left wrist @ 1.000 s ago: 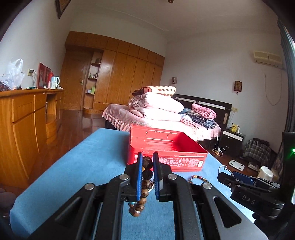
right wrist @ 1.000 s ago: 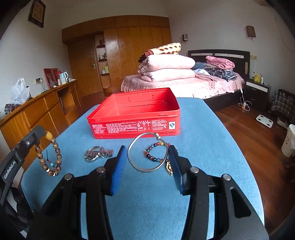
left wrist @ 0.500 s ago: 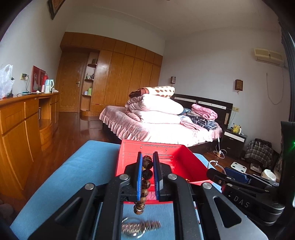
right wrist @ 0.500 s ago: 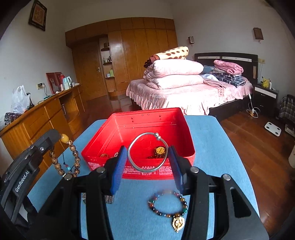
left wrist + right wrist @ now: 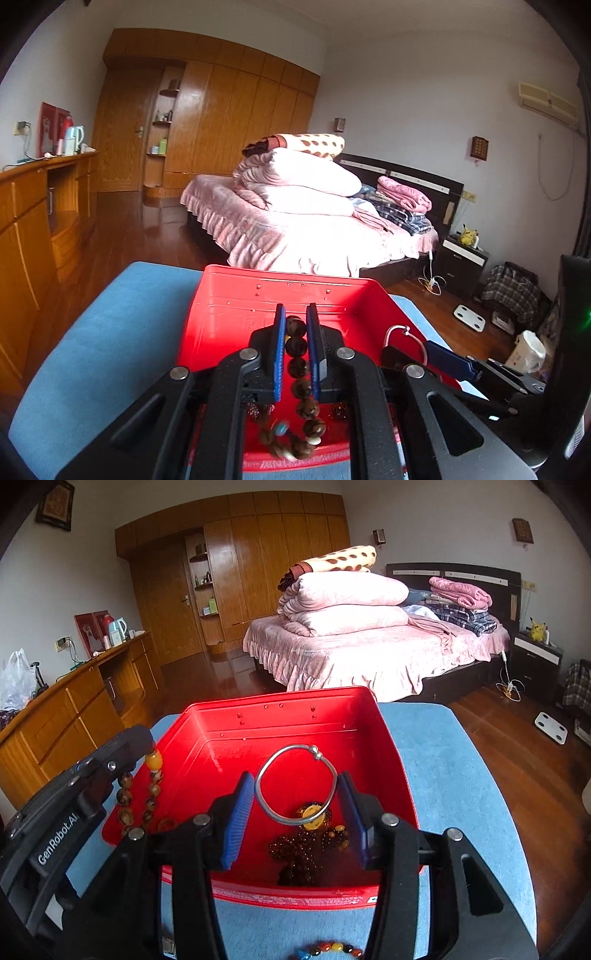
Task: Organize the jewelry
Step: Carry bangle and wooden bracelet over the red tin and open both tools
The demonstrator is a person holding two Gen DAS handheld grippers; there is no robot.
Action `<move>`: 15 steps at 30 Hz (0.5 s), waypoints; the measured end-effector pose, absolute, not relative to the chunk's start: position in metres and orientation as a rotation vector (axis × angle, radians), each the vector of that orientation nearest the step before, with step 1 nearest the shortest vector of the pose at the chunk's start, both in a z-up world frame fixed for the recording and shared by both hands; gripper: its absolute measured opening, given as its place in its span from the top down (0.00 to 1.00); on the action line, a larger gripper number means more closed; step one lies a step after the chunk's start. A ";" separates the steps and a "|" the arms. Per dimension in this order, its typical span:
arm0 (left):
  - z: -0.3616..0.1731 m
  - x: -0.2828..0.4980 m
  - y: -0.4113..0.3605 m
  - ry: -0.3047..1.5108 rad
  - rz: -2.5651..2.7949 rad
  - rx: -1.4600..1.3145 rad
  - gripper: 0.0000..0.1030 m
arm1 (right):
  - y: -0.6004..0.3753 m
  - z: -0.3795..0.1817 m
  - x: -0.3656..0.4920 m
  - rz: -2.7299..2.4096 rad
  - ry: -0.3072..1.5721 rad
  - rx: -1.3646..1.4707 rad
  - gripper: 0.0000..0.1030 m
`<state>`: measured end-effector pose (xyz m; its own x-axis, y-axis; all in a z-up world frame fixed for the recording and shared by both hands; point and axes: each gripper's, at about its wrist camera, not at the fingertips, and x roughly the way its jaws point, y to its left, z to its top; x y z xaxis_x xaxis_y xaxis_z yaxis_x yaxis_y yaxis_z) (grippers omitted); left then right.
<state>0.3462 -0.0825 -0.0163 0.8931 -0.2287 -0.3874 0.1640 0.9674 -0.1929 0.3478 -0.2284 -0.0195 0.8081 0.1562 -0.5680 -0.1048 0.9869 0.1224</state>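
Both grippers moved over the red box (image 5: 388, 760): left gripper (image 5: 296, 347) pinches the bead bracelet (image 5: 297, 363), right gripper (image 5: 297, 812) holds the silver bangle (image 5: 295, 786), ready to drop.

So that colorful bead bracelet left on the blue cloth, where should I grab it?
Come straight down from above on the colorful bead bracelet and pinch across one side of its strand: it lies flat on the blue cloth, in front of the red tin.

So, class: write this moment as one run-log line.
left gripper: shut on brown wooden bead bracelet | right gripper: shut on thin silver bangle | both over open red metal tin | release: pending
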 end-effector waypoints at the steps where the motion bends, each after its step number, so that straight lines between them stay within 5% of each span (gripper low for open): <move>1: -0.018 0.349 -0.083 0.430 -0.197 -0.146 0.89 | -0.230 -0.021 0.352 0.132 0.625 0.085 0.54; 3: -0.022 0.354 -0.079 0.468 -0.198 -0.158 0.89 | -0.232 -0.025 0.354 0.117 0.638 0.087 0.45; 9: -0.020 0.342 -0.074 0.450 -0.162 -0.127 0.71 | -0.234 -0.019 0.337 0.093 0.598 0.082 0.46; 15: -0.026 0.321 -0.065 0.489 -0.140 -0.099 0.70 | -0.243 -0.014 0.313 0.075 0.586 0.099 0.46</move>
